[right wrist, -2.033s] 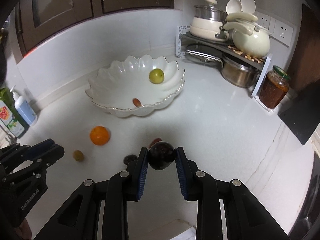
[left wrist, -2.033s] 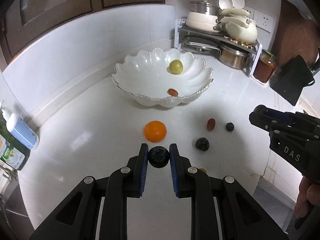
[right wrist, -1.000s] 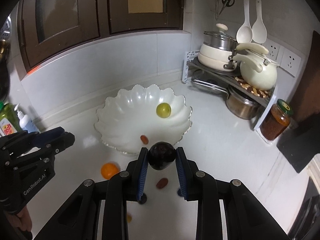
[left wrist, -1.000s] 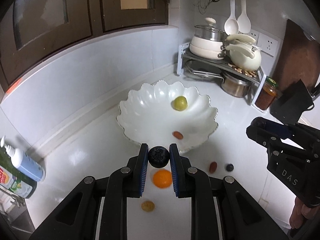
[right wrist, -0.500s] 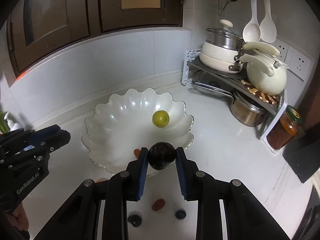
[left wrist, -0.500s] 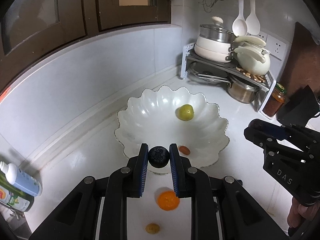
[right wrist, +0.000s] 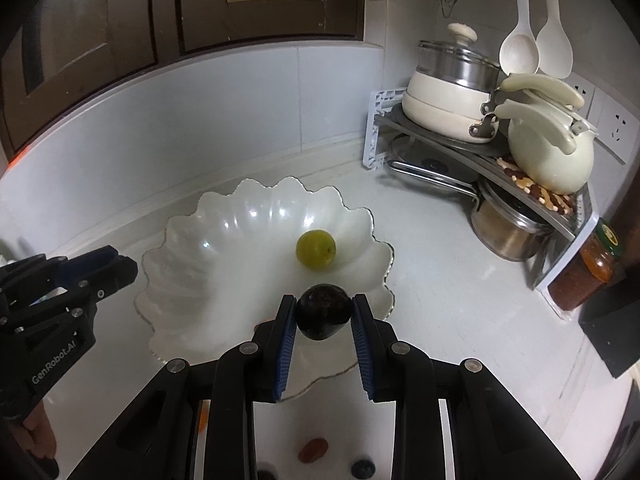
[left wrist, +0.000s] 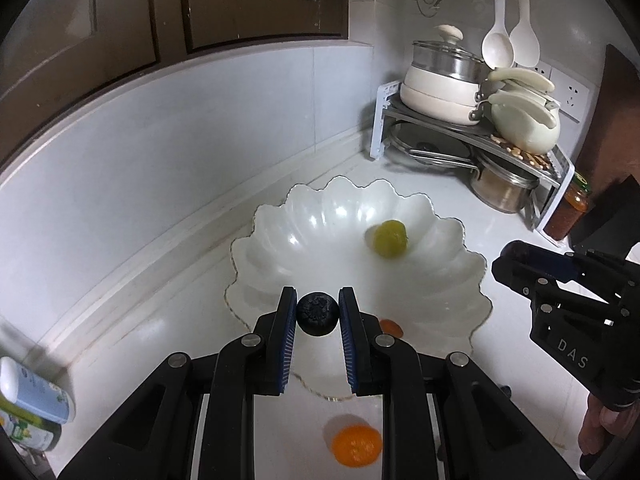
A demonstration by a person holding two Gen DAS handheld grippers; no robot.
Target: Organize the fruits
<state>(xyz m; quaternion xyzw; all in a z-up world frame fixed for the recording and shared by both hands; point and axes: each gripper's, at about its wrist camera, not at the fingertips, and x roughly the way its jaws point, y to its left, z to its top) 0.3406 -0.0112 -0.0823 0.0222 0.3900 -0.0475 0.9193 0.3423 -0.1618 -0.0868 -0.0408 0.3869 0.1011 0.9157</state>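
Observation:
My left gripper (left wrist: 318, 314) is shut on a dark blueberry (left wrist: 317, 314), held over the near rim of a white scalloped bowl (left wrist: 448, 284). In the right wrist view, my right gripper (right wrist: 323, 316) is shut on a dark plum (right wrist: 323, 317), also above the near edge of the bowl (right wrist: 188, 276). Inside the bowl lie a green fruit (left wrist: 390, 239) (right wrist: 316, 254) and a small red fruit (left wrist: 390, 326). An orange (left wrist: 356, 445) sits on the counter between the left fingers. A red fruit (right wrist: 314, 450) and a blueberry (right wrist: 363, 469) lie on the counter below the right gripper.
A metal rack (right wrist: 472, 152) with white pots, a kettle and a steel pot stands in the back right corner, with a jar (right wrist: 592, 272) beside it. Bottles (left wrist: 32, 404) stand at the far left. The tiled wall runs behind the bowl.
Both grippers have moved forward toward the bowl, each still holding its fruit. The bowl now looks larger and closer, and the loose fruits on the counter have slid toward the bottom of both views.

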